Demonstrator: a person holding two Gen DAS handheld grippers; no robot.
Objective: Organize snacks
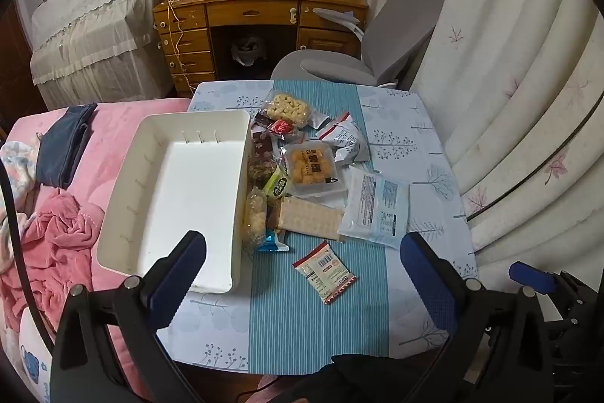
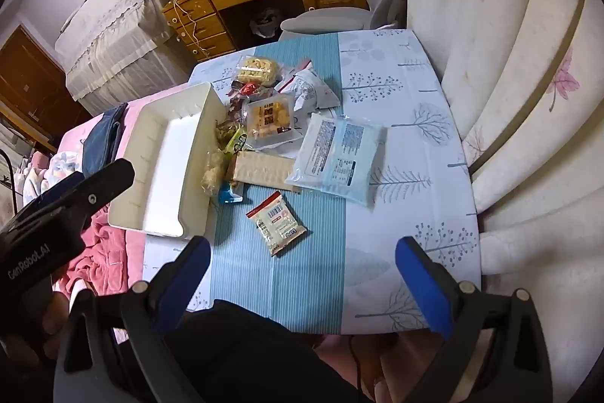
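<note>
Seen from the left wrist, the left gripper point(image 1: 302, 252) hangs with its blue-padded jaws wide apart and empty over a small crinkled packet point(image 1: 324, 272), while glossy plastic snacks point(image 1: 298, 172) lie heaped against a smooth white rectangular bin point(image 1: 241, 176) on a printed tablecloth point(image 1: 317, 320). From the right wrist, the right gripper point(image 2: 302, 255) likewise stands spread and bare above the packet point(image 2: 278, 222), the bin point(image 2: 204, 153) and snacks point(image 2: 264, 123) beyond it.
</note>
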